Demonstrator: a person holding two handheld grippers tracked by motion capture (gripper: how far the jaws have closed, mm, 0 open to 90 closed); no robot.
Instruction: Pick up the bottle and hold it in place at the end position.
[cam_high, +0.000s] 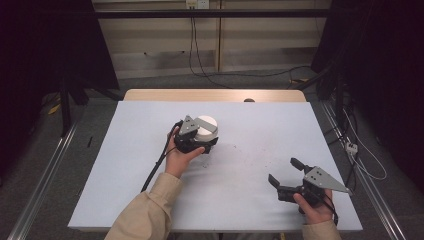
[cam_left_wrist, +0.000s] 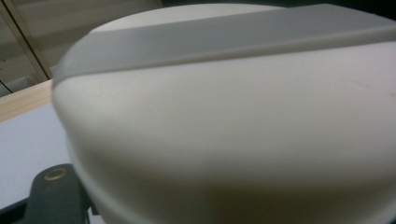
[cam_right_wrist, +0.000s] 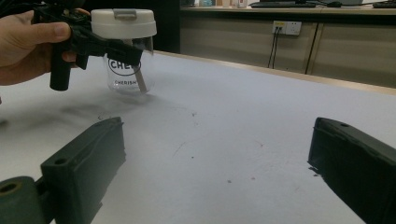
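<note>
A clear jar with a white lid and black lettering stands upright on the table, left of centre. My left gripper reaches around it just under the lid, one jaw on each side and close against the glass, set wide apart. In the left gripper view the lid is very close and one finger shows at the bottom left. My right gripper is held low over the front right of the table, open with nothing between its fingers. It points toward the jar.
The jar stands on a pale sheet that covers the table, with small dark specks near the middle. A wooden edge runs along the far side. Cables hang at the wall behind, and metal rails flank the table.
</note>
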